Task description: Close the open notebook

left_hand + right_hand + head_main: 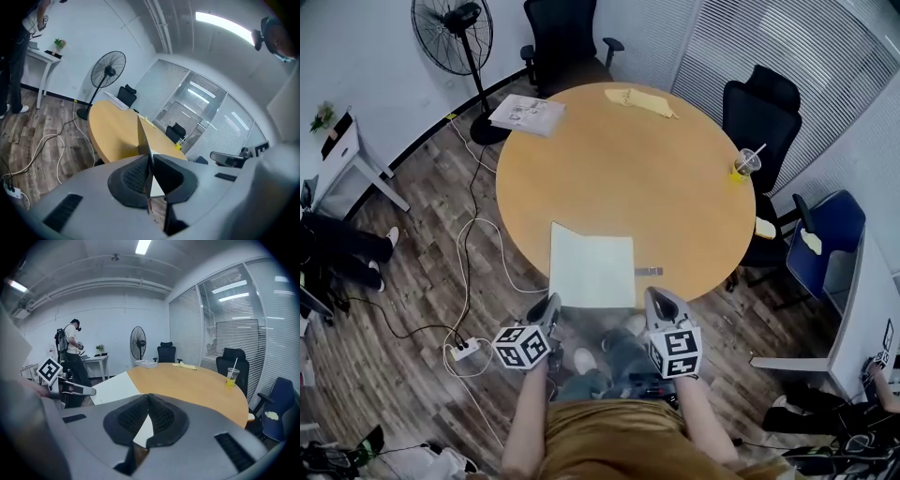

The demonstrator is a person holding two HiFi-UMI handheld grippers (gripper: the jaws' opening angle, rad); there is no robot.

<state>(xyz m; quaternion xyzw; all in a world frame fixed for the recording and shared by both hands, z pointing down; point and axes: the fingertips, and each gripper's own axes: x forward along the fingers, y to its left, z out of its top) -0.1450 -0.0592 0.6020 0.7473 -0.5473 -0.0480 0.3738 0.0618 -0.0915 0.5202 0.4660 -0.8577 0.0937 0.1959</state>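
At the six-o'clock edge of the bench (675,206) lies the notebook (591,270), a flat pale sheet in the head view. Only the left gripper view shows a leaf (143,137) standing edge-on, pinched in the closed jaws of the left gripper (549,304). The right gripper (660,298), at the notebook's four o'clock, has its jaws together on nothing. I count one notebook, two grippers, and one cup (746,163) at three o'clock. A small dark thing (649,271) beside the notebook is too small to tell.

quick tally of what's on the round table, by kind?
Notebook: 1
Stack of printed papers: 1
Yellow cloth: 1
Plastic cup with straw: 1
Small grey item, too small to identify: 1
Total: 5
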